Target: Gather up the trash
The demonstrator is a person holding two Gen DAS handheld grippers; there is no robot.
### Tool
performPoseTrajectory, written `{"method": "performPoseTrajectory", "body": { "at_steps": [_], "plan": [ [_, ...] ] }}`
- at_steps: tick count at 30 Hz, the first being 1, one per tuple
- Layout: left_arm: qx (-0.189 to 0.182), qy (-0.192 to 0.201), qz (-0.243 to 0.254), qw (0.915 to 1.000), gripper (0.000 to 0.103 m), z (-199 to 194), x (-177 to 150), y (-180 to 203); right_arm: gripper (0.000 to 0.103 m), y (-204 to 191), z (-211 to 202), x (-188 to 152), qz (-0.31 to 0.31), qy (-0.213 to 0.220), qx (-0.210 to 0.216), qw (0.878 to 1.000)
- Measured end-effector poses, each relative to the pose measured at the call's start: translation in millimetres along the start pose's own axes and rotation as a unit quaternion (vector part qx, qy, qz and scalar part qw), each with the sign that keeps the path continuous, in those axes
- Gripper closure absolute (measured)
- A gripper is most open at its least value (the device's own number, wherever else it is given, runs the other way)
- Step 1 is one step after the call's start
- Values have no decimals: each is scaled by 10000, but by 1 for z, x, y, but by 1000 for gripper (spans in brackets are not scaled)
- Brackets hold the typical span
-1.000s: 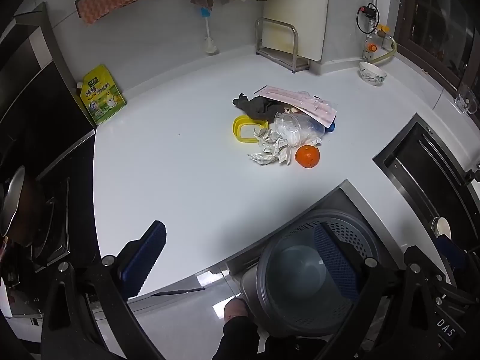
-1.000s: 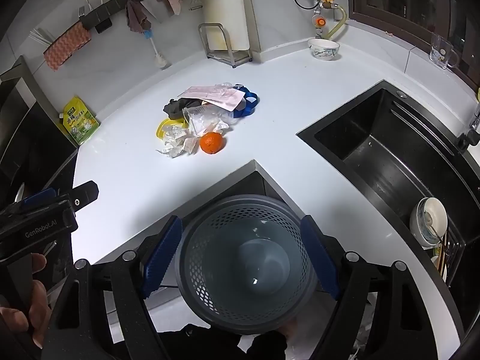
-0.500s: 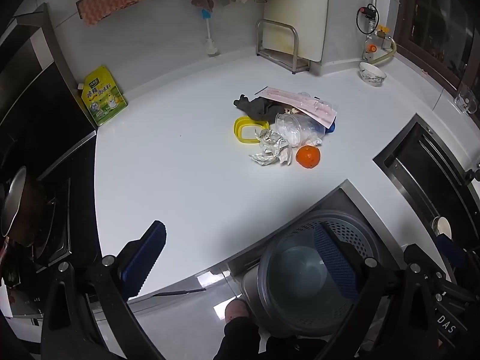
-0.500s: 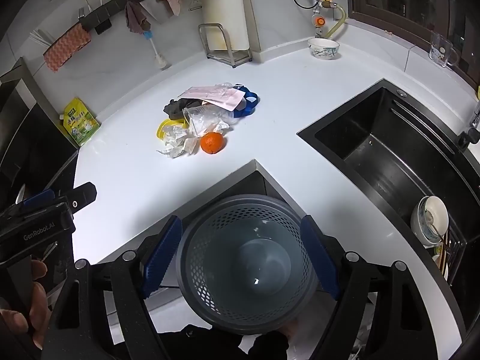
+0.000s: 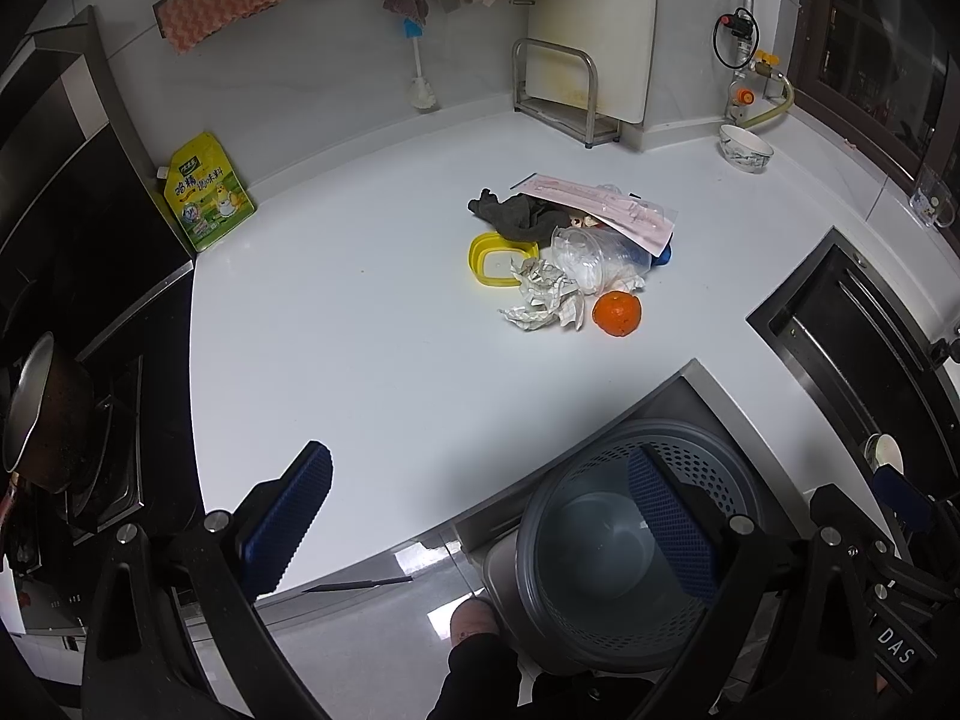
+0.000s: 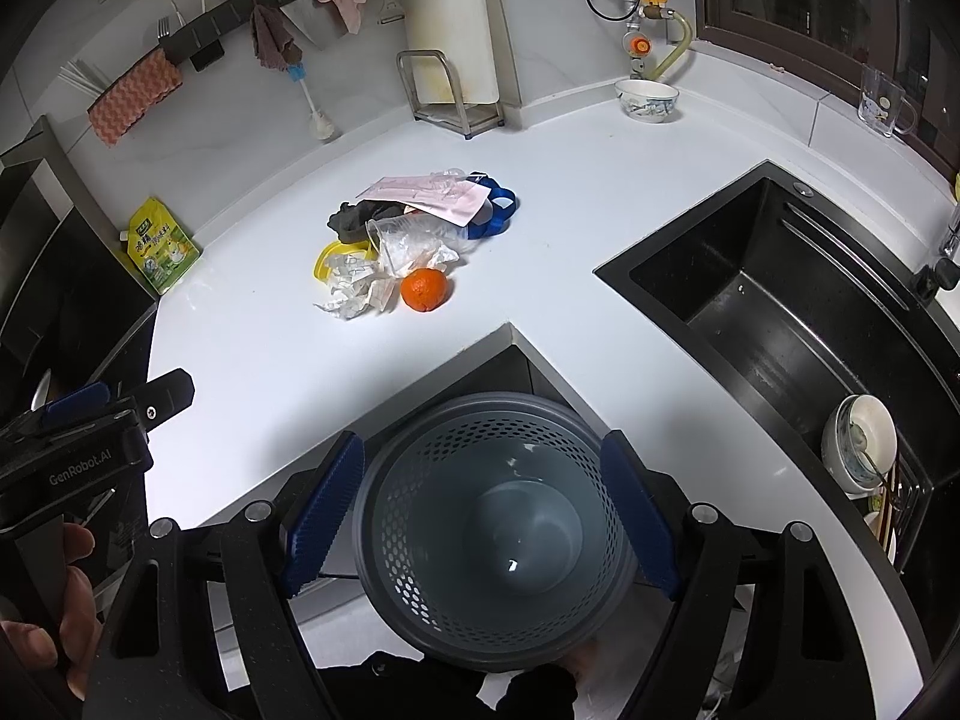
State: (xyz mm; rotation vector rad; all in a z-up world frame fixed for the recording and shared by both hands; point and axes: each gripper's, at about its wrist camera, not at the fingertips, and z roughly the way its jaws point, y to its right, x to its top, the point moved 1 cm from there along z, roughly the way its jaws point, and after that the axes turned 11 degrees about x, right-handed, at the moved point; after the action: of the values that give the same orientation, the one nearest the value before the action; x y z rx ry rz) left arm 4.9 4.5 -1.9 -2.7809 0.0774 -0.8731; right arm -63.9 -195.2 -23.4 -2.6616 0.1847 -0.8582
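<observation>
A trash pile lies mid-counter: an orange [image 5: 617, 313] [image 6: 424, 289], crumpled paper [image 5: 543, 303] [image 6: 358, 293], a clear plastic cup [image 5: 585, 258] [image 6: 408, 240], a yellow lid [image 5: 495, 259], a dark rag [image 5: 516, 215], a pink sheet [image 5: 600, 207] and a blue item [image 6: 495, 210]. A grey perforated waste basket [image 5: 624, 546] [image 6: 498, 531] stands on the floor below the counter's inner corner. My left gripper [image 5: 480, 531] is open and empty above the counter's front edge. My right gripper [image 6: 480, 516] is open and empty, its fingers either side of the basket in view.
A black sink [image 6: 798, 324] with bowls is at the right. A stove with a pan [image 5: 48, 420] is at the left. A yellow seasoning pouch [image 5: 207, 192], a cutting board rack [image 5: 564, 96] and a bowl [image 5: 746, 147] stand along the back wall.
</observation>
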Motion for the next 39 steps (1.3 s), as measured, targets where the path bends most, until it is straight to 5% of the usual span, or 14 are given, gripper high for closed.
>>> {"method": "performPoseTrajectory", "body": {
  "at_steps": [39],
  "plan": [
    [3,-4,-6,10000,6,-1,-1,-1,26,0,-4,-2,-19,24,5,10000]
  ]
}}
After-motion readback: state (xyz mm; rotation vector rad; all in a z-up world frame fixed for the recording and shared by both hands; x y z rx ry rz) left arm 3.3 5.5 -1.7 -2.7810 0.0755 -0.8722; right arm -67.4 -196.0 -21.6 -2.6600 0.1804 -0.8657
